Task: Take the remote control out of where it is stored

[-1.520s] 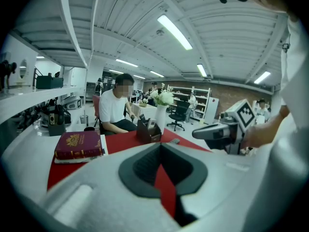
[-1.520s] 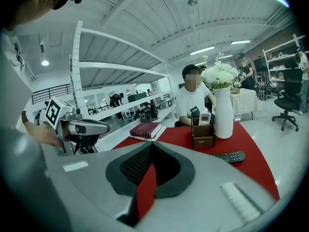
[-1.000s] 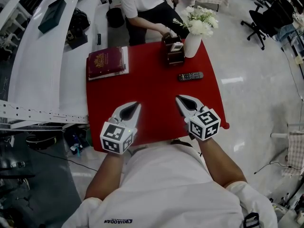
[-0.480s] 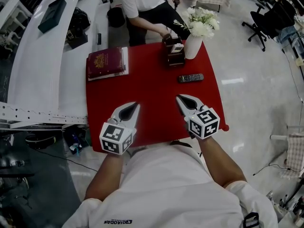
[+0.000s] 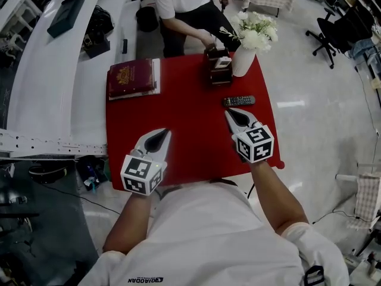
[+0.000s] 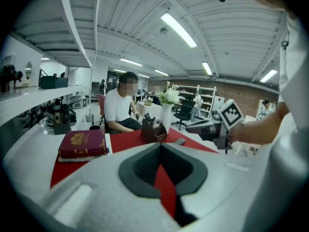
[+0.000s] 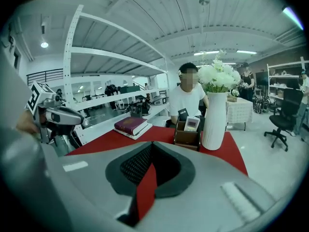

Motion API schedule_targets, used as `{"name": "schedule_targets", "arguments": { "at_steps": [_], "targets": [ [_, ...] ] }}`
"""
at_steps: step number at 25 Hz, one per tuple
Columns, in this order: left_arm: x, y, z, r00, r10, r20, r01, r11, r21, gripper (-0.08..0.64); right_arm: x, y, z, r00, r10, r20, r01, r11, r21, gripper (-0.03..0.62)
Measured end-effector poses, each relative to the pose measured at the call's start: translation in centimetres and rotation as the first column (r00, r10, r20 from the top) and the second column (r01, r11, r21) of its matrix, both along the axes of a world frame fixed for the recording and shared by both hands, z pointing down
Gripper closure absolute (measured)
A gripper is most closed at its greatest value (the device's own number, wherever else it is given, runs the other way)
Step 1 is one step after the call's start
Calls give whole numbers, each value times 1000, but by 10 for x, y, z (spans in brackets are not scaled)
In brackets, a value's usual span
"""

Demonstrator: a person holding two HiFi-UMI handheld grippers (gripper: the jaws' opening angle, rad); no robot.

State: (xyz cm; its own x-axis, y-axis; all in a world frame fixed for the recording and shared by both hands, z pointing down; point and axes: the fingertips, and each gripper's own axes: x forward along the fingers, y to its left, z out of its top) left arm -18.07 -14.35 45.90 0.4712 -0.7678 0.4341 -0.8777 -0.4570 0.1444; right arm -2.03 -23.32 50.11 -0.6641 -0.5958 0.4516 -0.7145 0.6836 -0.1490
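Note:
A black remote control (image 5: pixel 239 100) lies flat on the red table (image 5: pixel 178 118), a little nearer to me than the brown holder box (image 5: pixel 219 65). The holder (image 7: pixel 188 135) keeps a dark item and a small white device upright. My right gripper (image 5: pixel 230 112) is shut and empty, its tip just short of the remote; in the right gripper view its own body hides the remote. My left gripper (image 5: pixel 163 133) hovers over the near left part of the table, shut with nothing in it. The left gripper view shows the remote (image 6: pixel 179 141) beside the holder (image 6: pixel 153 131).
A white vase of flowers (image 5: pixel 243 57) stands right of the holder. A dark red book (image 5: pixel 132 78) lies at the far left corner. A seated person's hand (image 5: pixel 208 39) reaches to the holder from the far side. White shelving (image 5: pixel 53 82) runs along the left.
My right gripper has moved forward across the table to just short of the remote. The left gripper has stayed where it was.

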Motion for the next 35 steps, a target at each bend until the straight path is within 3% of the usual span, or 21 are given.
{"name": "schedule_targets", "arguments": {
  "at_steps": [6,11,21,27,35],
  "targets": [
    [-2,-5,2,1000,-22,5,22,1000,-7,560,-3,-38,10,995,-22,-96,25,999,28,580],
    [-6,-6,7,999,-46,11,46,999,-20,560,-6,-76,12,977,-42,-209,65,992,105,572],
    [-16,-13,13,995,-97,17,98,994,-40,560,-5,-149,28,894,-46,-446,147,970,196,505],
    [-18,-11,19,993,-118,19,119,991,-63,560,-1,-186,38,868,-23,-497,145,967,207,442],
    [-17,-11,24,990,-139,12,139,986,-87,560,-6,-219,52,851,-69,-520,179,970,163,350]
  ]
}}
